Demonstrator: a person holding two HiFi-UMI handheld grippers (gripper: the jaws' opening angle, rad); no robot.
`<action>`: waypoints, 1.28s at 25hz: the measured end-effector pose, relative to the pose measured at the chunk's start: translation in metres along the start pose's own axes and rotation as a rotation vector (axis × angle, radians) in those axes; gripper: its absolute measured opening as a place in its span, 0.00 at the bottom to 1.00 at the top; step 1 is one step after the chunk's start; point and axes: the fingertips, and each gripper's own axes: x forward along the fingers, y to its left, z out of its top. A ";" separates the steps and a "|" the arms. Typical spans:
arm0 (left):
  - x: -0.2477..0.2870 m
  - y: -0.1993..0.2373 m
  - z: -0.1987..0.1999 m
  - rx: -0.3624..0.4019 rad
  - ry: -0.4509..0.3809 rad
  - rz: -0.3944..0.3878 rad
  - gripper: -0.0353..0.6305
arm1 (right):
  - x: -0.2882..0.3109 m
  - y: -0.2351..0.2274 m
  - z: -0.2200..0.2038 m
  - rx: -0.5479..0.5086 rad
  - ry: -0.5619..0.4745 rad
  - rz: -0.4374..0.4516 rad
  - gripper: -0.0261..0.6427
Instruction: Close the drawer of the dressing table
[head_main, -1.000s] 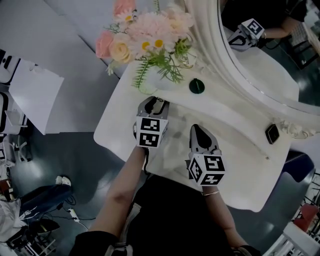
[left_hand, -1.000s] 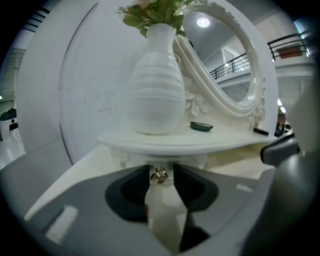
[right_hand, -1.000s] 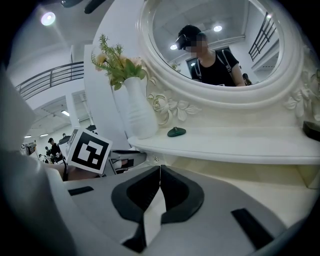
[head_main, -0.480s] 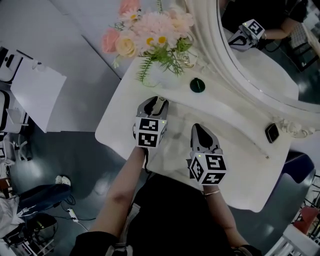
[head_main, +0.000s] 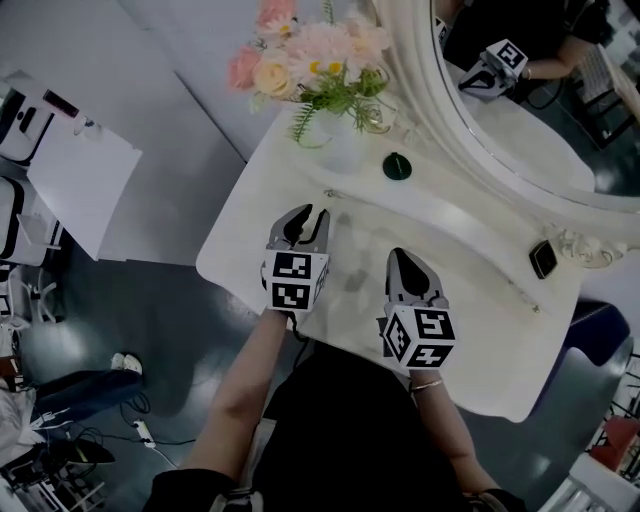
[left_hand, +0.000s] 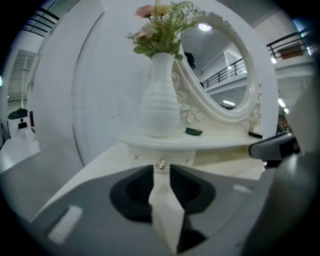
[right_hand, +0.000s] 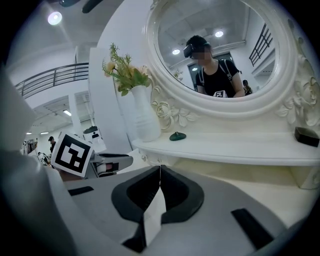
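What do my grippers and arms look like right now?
The left gripper and right gripper are grey with dark-lined pointed jaws, each carrying a white cube of black square markers. Left jaws are closing, nothing between. Bare forearms, black top, thin bracelet on the right wrist.

Black tee (head_main: 340, 420), thin bracelet (head_main: 425, 383) right wrist. Left gripper (head_main: 309, 214), right gripper (head_main: 397, 256): grey shells, white cubes, black square markers. Left jaws closing, nothing between them.
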 end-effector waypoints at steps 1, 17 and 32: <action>-0.004 0.000 0.000 0.001 -0.004 0.006 0.21 | -0.001 -0.001 0.000 -0.002 -0.002 -0.003 0.04; -0.073 0.002 -0.007 -0.019 -0.046 0.068 0.09 | -0.016 -0.008 -0.004 -0.029 -0.020 -0.024 0.04; -0.120 0.002 -0.017 -0.074 -0.076 0.112 0.06 | -0.026 0.011 0.002 -0.079 -0.045 0.023 0.04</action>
